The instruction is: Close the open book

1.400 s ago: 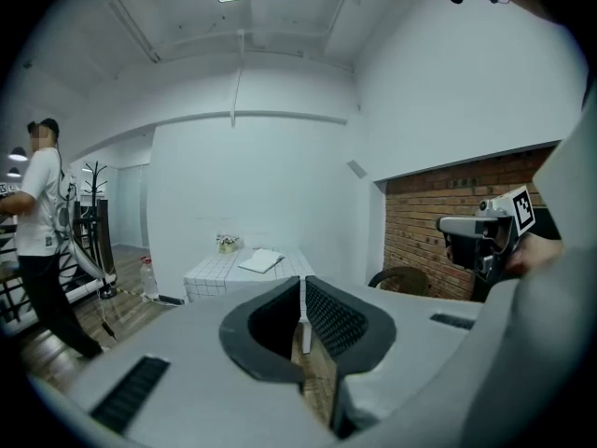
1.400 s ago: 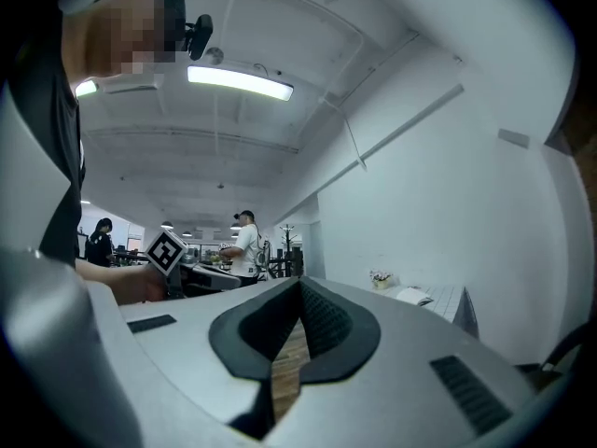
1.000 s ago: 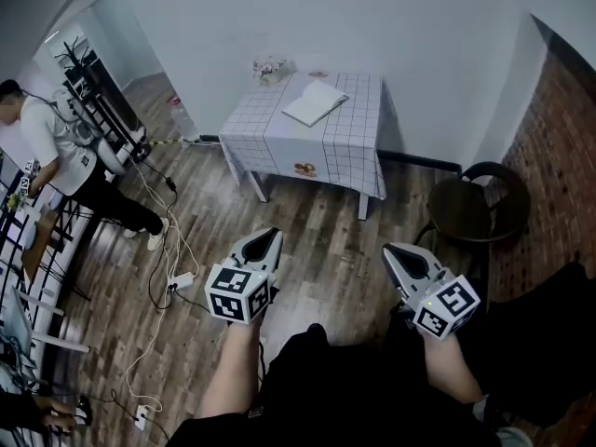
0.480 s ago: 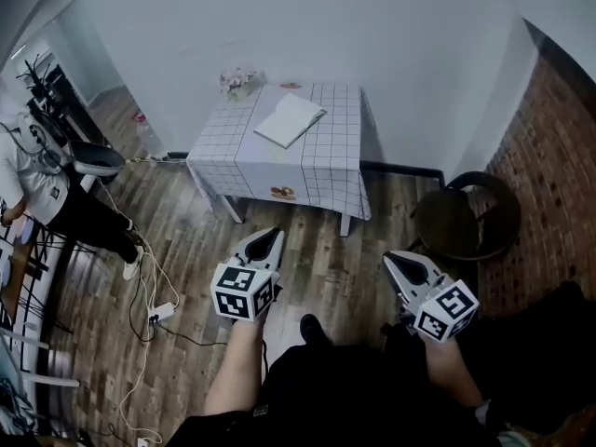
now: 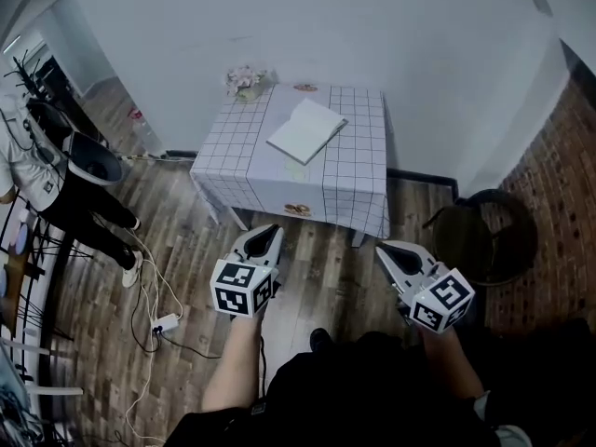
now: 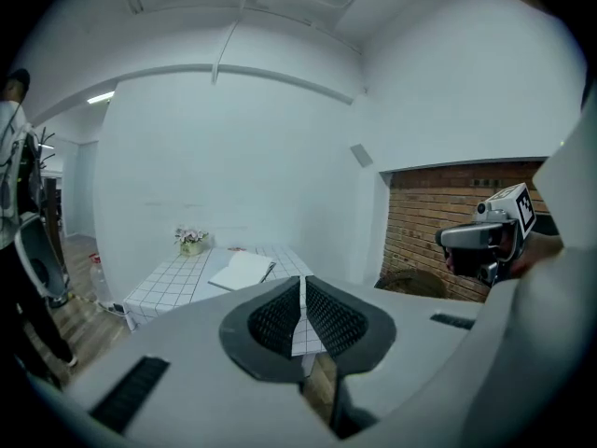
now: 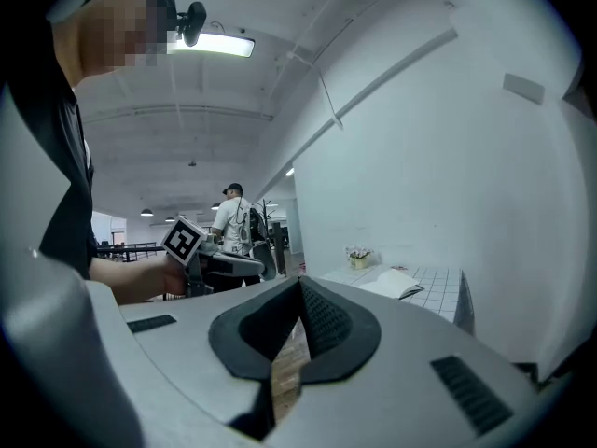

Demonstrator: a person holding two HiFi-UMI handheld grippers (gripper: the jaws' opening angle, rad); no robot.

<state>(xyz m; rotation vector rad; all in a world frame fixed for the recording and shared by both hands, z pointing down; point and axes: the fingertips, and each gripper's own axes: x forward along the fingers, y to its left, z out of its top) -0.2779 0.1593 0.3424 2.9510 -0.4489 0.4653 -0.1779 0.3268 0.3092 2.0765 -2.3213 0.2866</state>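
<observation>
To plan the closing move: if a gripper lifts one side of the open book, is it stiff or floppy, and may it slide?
The book looks thin and lies nearly flat, so its pages probably bend and feel light. It rests on a checked tablecloth, so it may slide when pushed.

the book (image 5: 306,130) is lying on the table (image 5: 354,156), with the flowers (image 5: 246,81) sitting at its back left corner. the chair (image 5: 484,240) is standing right of the table, and the left gripper (image 5: 270,232) and right gripper (image 5: 384,250) are hovering side by side before the table.
</observation>
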